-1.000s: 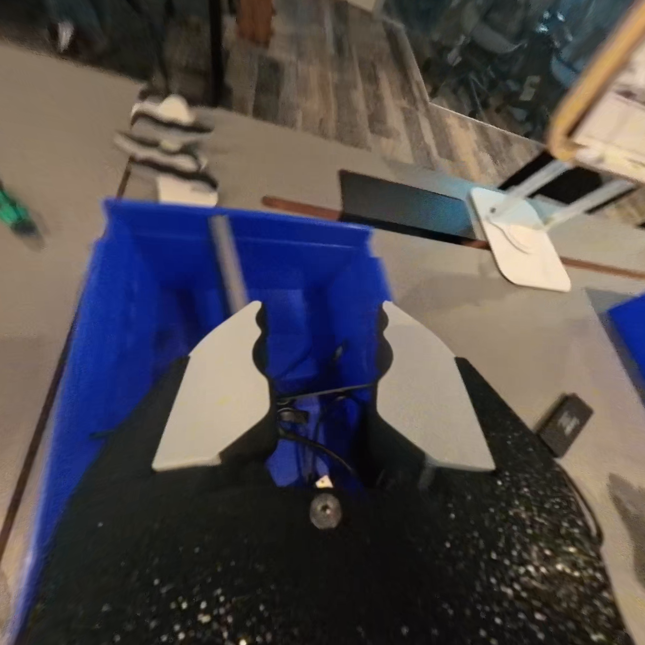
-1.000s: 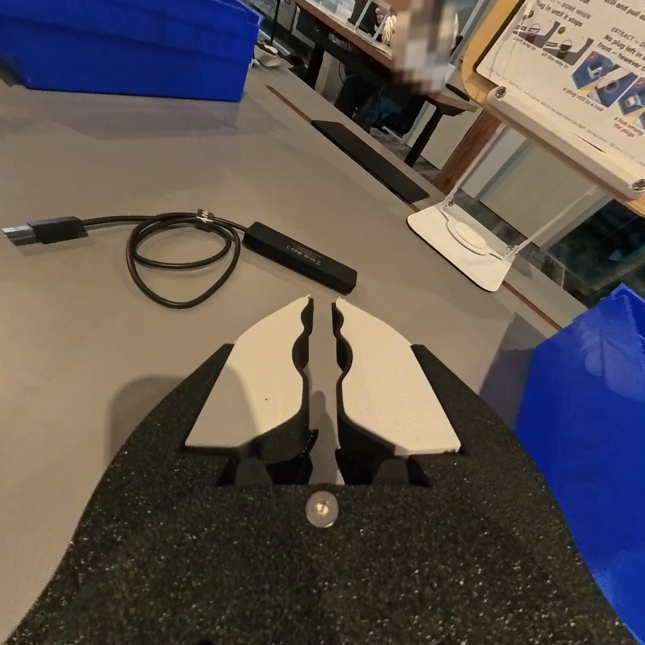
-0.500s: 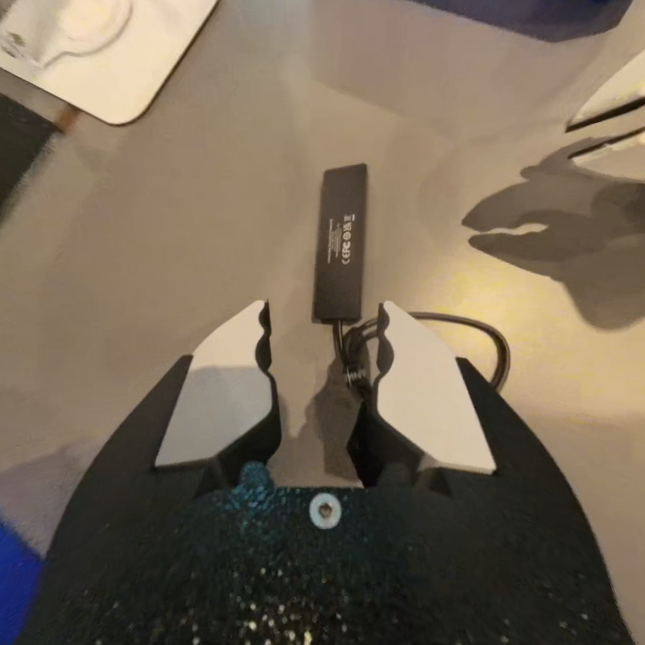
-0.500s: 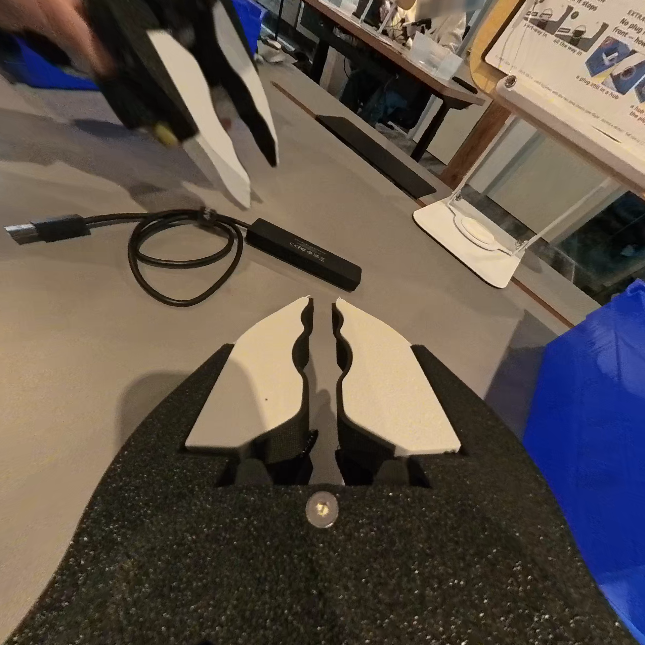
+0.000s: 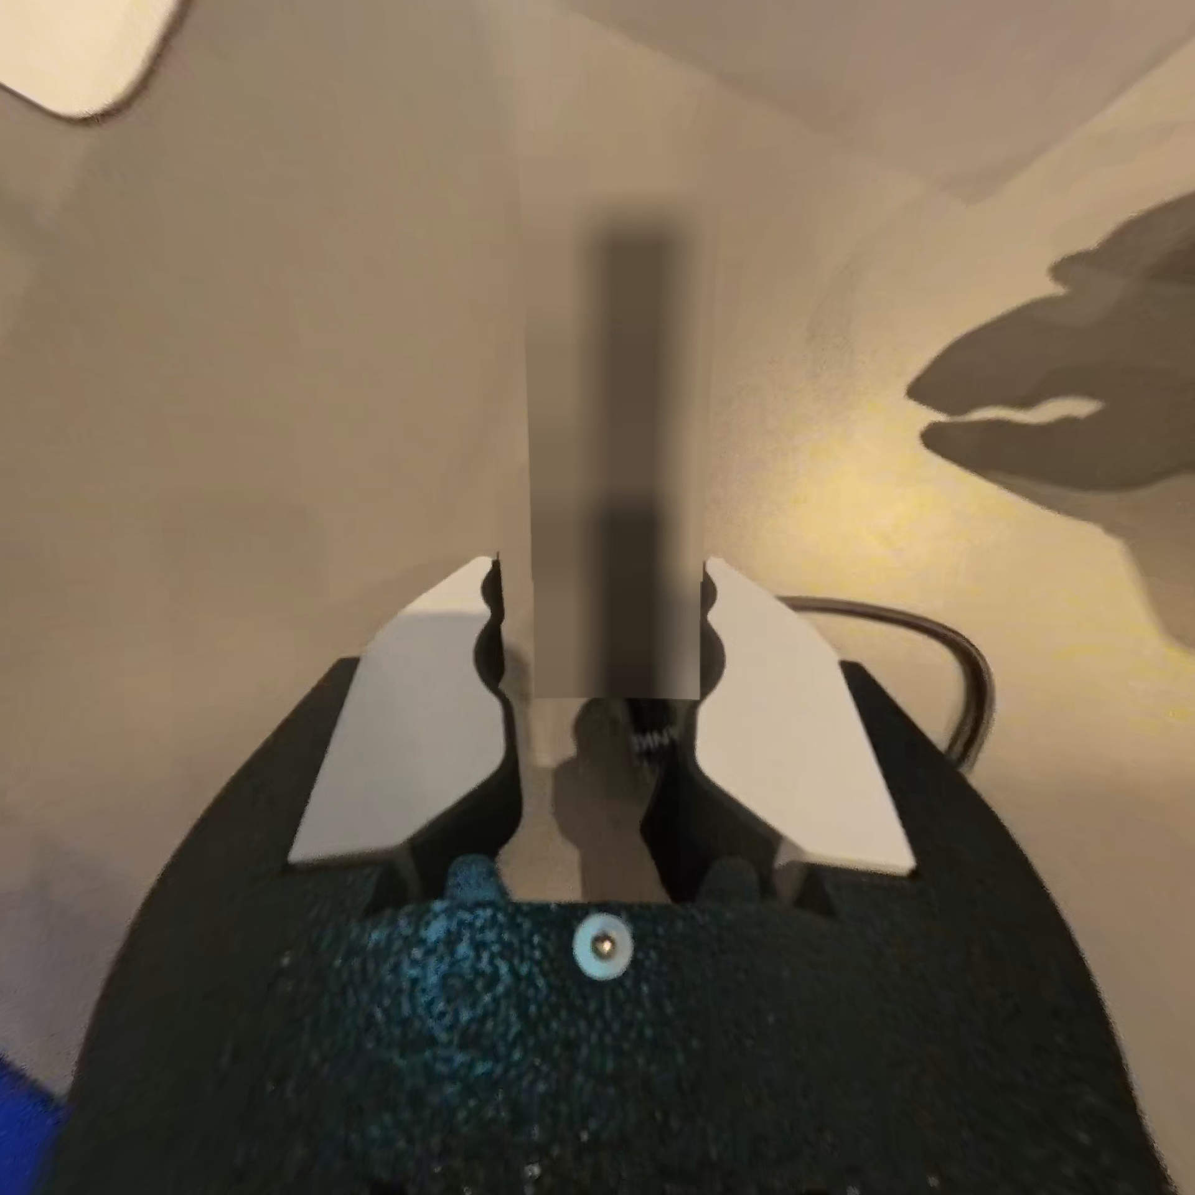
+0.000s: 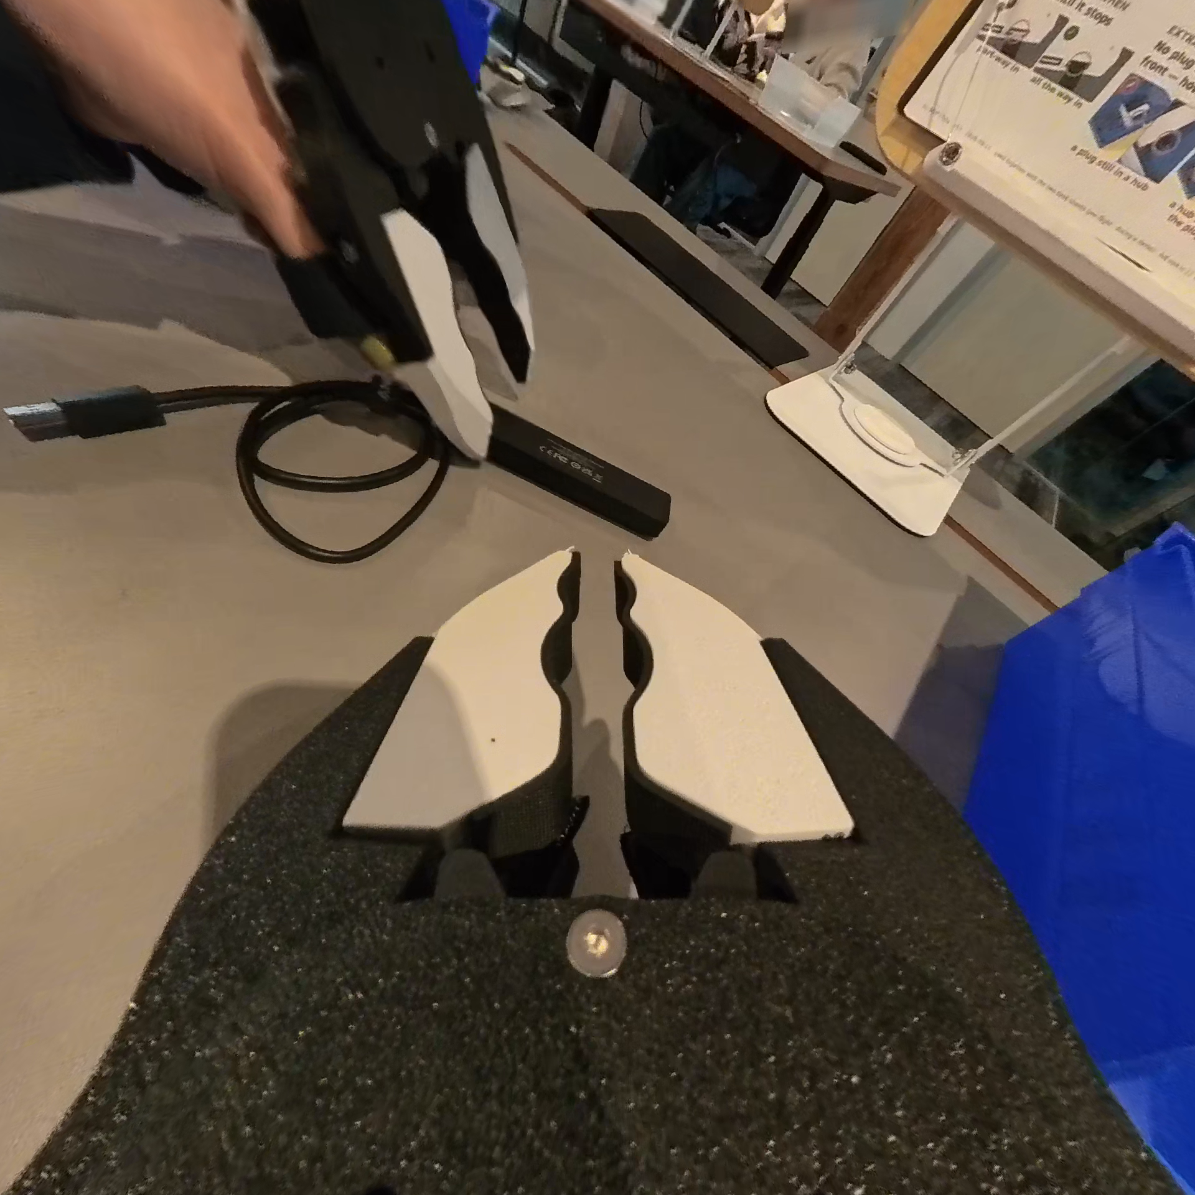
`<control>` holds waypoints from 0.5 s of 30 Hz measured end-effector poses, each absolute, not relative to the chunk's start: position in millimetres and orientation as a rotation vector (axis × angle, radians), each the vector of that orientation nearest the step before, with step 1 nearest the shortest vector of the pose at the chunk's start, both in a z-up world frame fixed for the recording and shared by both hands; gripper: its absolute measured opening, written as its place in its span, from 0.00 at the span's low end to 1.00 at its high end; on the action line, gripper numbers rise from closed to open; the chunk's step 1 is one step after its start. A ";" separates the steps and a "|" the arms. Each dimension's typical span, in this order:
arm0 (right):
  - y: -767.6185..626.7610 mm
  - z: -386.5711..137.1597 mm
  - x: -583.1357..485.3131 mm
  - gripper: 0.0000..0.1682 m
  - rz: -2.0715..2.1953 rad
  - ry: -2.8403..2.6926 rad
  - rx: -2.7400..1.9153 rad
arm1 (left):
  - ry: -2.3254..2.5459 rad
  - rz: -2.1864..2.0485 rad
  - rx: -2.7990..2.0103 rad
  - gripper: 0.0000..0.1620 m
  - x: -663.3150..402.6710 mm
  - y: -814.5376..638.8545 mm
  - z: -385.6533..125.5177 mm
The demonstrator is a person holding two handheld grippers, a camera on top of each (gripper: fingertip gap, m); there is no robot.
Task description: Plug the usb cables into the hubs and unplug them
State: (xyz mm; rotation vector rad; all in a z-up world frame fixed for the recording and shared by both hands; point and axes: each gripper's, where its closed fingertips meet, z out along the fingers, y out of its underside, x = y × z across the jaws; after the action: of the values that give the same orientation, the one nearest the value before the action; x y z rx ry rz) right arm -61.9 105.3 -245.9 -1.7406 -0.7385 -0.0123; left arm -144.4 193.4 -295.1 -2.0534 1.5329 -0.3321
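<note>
1. Left gripper [image 6: 498,414] – held in a person's hand [image 6: 194,123], tilted down over the cable end of the hub; jaws spread wide, one on each side of the hub, nothing clamped. In the right wrist view the near white fingertip [image 6: 469,423] is at the table beside the hub; actual contact cannot be told.
2. Right gripper [image 6: 596,562] – low over the table, just short of the hub's free end; jaws drawn narrow with a thin slit between them, holding nothing.
3. Hub [image 6: 579,469] – slim black bar, lying flat on the grey table [image 6: 129,646]. In the left wrist view it runs straight ahead between the open fingers, under a blurred patch.
4. Cable [image 6: 336,511] – black, fixed to the hub, coiled in a loose loop to the hub's left; its plug [image 6: 84,414] lies on the table, unconnected.
5. Blue bin [image 6: 1099,808] – at the right edge, near the right gripper.
6. Sign stand [image 6: 873,452] – white base on the table beyond the hub, clear struts carrying a printed instruction board.
7. Black flat panel [image 6: 698,284] – set in the table surface, well behind the hub.
</note>
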 end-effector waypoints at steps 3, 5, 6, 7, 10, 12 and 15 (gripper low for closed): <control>104.8 -245.4 -61.4 0.06 -0.020 -0.740 -1.739 | 1.426 -0.353 -1.964 0.34 -167.9 181.7 -258.3; 104.6 -244.3 -61.8 0.06 -0.023 -0.742 -1.734 | 1.315 -0.353 -1.913 0.32 -199.6 176.7 -226.0; 104.3 -243.9 -62.2 0.06 -0.025 -0.744 -1.732 | 1.252 -0.319 -1.893 0.30 -221.8 178.0 -209.9; 104.1 -243.5 -62.8 0.06 -0.029 -0.748 -1.729 | 1.194 -0.266 -1.873 0.27 -247.7 181.5 -195.1; 103.3 -242.4 -64.1 0.06 -0.044 -0.760 -1.720 | 1.135 -0.049 -1.830 0.22 -332.8 195.3 -169.3; 103.2 -242.2 -64.2 0.06 -0.051 -0.764 -1.718 | 1.194 0.054 -1.921 0.19 -382.5 201.0 -180.6; 103.6 -242.1 -63.9 0.06 -0.051 -0.761 -1.719 | 1.346 0.163 -2.070 0.20 -433.1 209.2 -212.9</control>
State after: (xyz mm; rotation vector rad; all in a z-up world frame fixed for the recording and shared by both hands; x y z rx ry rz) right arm -63.9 103.6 -242.1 -1.7188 -0.7608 -0.0507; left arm -433.1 209.2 -212.9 -2.0701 1.3464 0.1630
